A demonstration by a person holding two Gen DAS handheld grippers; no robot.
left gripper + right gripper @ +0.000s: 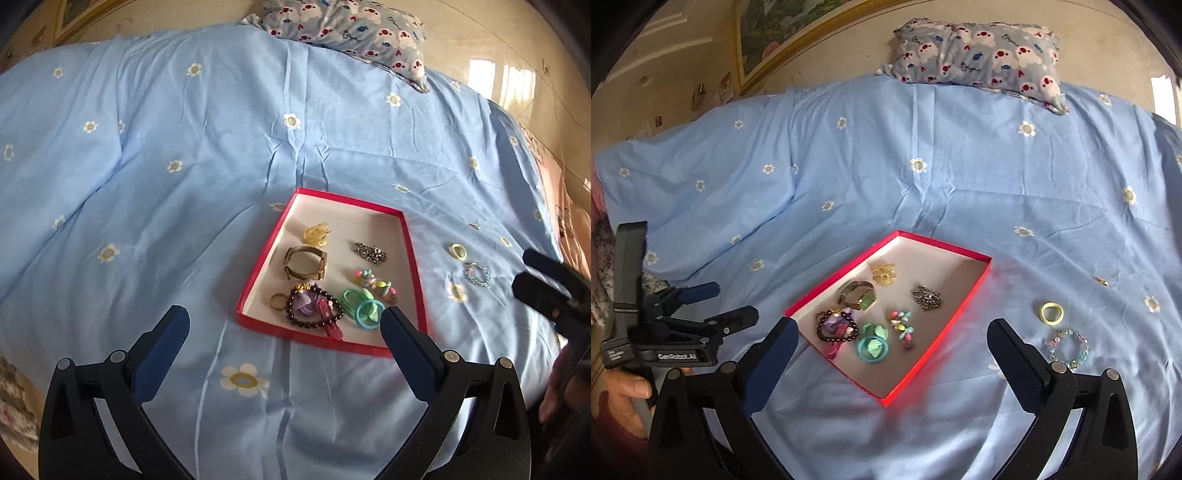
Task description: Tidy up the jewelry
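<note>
A red-rimmed tray lies on the blue bed cover. It holds a gold watch, a yellow clip, a silver piece, a dark bead bracelet, green hair ties and more. Right of the tray on the cover lie a pale yellow ring and a blue bead bracelet. My left gripper is open and empty, just before the tray's near edge. My right gripper is open and empty, over the tray's near corner; it also shows at the right edge of the left wrist view.
A patterned pillow lies at the bed's far end by the wall. A small gold item lies on the cover beyond the yellow ring. The left gripper shows at the left of the right wrist view.
</note>
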